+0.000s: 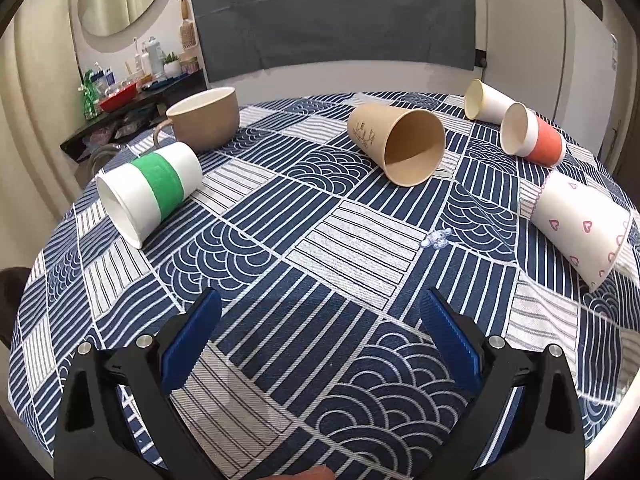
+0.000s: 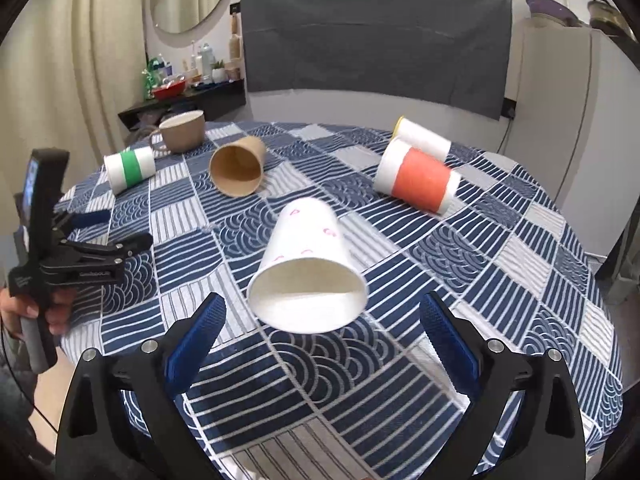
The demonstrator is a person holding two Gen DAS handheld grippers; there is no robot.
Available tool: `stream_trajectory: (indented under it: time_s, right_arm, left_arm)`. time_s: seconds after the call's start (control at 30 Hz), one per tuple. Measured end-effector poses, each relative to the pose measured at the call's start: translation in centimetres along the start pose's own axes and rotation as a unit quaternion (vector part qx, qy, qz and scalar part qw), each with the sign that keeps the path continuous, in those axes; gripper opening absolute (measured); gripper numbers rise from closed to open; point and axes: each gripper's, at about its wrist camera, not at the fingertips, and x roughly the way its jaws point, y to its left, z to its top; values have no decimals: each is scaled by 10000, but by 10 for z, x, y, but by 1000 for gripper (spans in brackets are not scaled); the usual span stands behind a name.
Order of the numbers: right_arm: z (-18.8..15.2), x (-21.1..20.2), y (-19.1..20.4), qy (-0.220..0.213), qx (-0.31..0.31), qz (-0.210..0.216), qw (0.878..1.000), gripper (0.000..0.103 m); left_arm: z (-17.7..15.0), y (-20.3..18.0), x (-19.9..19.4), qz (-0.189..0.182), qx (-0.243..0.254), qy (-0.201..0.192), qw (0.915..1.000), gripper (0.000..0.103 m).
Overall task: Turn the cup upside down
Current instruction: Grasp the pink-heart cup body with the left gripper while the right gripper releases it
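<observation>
Several paper cups lie on their sides on the blue patterned tablecloth (image 1: 320, 248). A white cup with pink hearts (image 2: 306, 272) lies just ahead of my right gripper (image 2: 320, 320), mouth toward it; it also shows at the right of the left wrist view (image 1: 580, 224). My right gripper is open and empty. My left gripper (image 1: 320, 316) is open and empty over bare cloth; it also shows at the left of the right wrist view (image 2: 116, 232). A green-banded cup (image 1: 152, 188), a brown cup (image 1: 400, 144), an orange-banded cup (image 1: 532, 136) and a plain white cup (image 1: 486, 102) lie farther off.
A tan ceramic mug (image 1: 204, 120) stands upright at the far left. A small clear trinket (image 1: 436, 240) lies on the cloth. A dark chair back (image 1: 332, 12) stands behind the table. A cluttered shelf (image 1: 120, 96) is at the left, a white cabinet (image 1: 560, 40) at the right.
</observation>
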Motion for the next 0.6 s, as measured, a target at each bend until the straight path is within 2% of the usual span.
stream_trajectory:
  time_s: [0.1,0.33,0.47,0.57,0.6]
  right_arm:
    - [4,-12,-17,-85,155,53,9998,94]
    - [15,-21,-60,-306,219,-610,9974,95]
    - [18,-11,-85,-250,390,-746,9961,95]
    - [19,-2,-99,-169,452,-769,9959,95]
    - [19,2,-102,-131,458,-780,9958,95]
  left_arm:
    - [9,-8,2,-319,-282,259,9988,97]
    - [43,-61,-15,-524,-209,406,9976,97]
    - [67,-92,-26,-654,-334,337,9967,97]
    - [81,-105,-21,-784,-622,566,9934,97]
    - [86,-109,-15,-865,-782,748,9904,97]
